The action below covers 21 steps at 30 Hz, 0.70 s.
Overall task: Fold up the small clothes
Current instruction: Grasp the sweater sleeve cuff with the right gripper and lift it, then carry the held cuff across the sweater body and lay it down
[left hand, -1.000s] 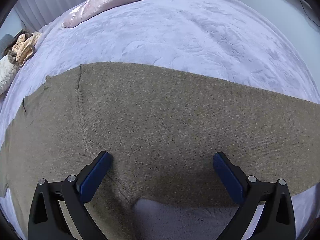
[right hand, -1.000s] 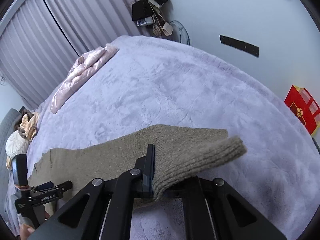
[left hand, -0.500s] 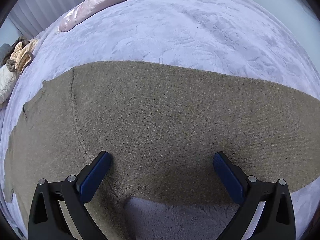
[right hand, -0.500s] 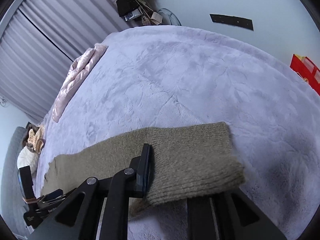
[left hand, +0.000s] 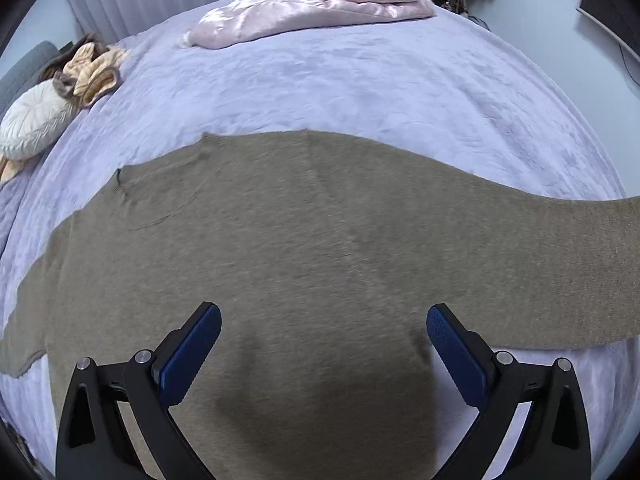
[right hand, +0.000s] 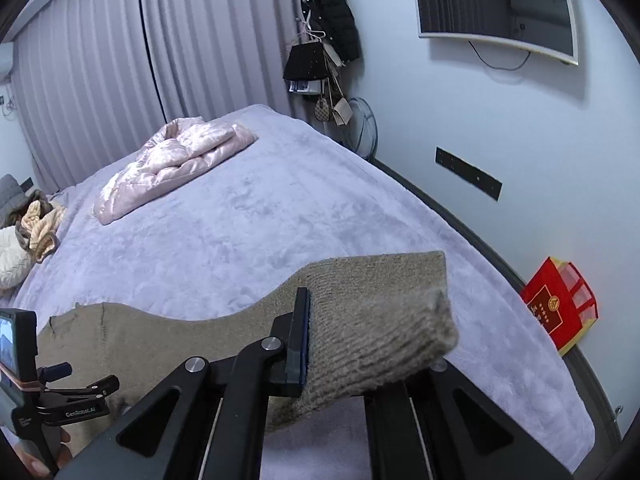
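A brown-olive knitted sweater (left hand: 320,232) lies spread flat across the near part of a bed covered with a pale lilac plush blanket (left hand: 360,80). One ribbed sleeve end (right hand: 384,320) is lifted off the blanket, pinched in the right tongs (right hand: 316,344), whose jaws are clenched on the knit; the cuff droops over the far side of them and hides the second finger. The left tongs (left hand: 324,332) hover over the sweater's body with their blue pads (left hand: 192,356) spread wide, released and holding nothing.

Further up the bed, well apart from the sweater, lies a shiny pink quilted jacket (left hand: 312,4). At the bed's left edge sit a round white pleated cushion (left hand: 32,120) and a crumpled cream and brown garment (left hand: 92,72). The blanket between these and the sweater is bare.

Behind the bed hang grey pleated curtains (right hand: 160,60). On the white wall are a mounted screen (right hand: 496,4) and a rack of dark clothes and bags (right hand: 324,52). A red paper bag (right hand: 560,308) stands on the floor beside the bed.
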Each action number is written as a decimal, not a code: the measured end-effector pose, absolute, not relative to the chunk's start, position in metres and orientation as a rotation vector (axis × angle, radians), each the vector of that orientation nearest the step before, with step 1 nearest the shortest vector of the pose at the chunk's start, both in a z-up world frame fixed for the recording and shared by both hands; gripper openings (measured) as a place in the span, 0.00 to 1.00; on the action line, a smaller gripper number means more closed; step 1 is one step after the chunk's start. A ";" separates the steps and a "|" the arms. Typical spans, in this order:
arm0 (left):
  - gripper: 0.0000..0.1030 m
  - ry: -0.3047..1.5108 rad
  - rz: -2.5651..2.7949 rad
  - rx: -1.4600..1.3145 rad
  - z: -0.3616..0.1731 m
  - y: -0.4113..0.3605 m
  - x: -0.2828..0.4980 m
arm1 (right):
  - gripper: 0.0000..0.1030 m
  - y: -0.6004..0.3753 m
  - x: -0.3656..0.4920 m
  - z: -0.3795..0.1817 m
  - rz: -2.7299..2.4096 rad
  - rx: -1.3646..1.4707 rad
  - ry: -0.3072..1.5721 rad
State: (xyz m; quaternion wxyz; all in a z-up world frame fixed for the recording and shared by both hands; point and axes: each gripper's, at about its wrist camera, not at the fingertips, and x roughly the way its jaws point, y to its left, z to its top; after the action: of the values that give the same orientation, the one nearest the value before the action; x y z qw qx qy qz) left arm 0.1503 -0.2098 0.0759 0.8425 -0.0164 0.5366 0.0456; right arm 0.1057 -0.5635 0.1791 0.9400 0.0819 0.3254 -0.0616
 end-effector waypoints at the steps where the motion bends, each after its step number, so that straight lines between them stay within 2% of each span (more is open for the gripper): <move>1: 1.00 1.133 0.104 -0.045 0.074 -0.201 0.147 | 0.06 -0.553 0.106 0.185 -0.127 0.145 0.658; 10: 1.00 1.098 0.159 -0.070 0.066 -0.125 0.107 | 0.06 -0.474 0.097 0.231 -0.081 0.046 0.616; 21: 1.00 1.121 0.269 -0.150 0.035 -0.020 0.067 | 0.06 -0.357 0.097 0.249 0.017 -0.056 0.611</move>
State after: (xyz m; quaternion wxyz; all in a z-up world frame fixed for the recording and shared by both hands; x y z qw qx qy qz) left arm 0.0670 -0.0201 0.0345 0.8357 -0.0707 0.5296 0.1273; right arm 0.0965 -0.3567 0.2487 0.9532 -0.0276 0.3008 0.0083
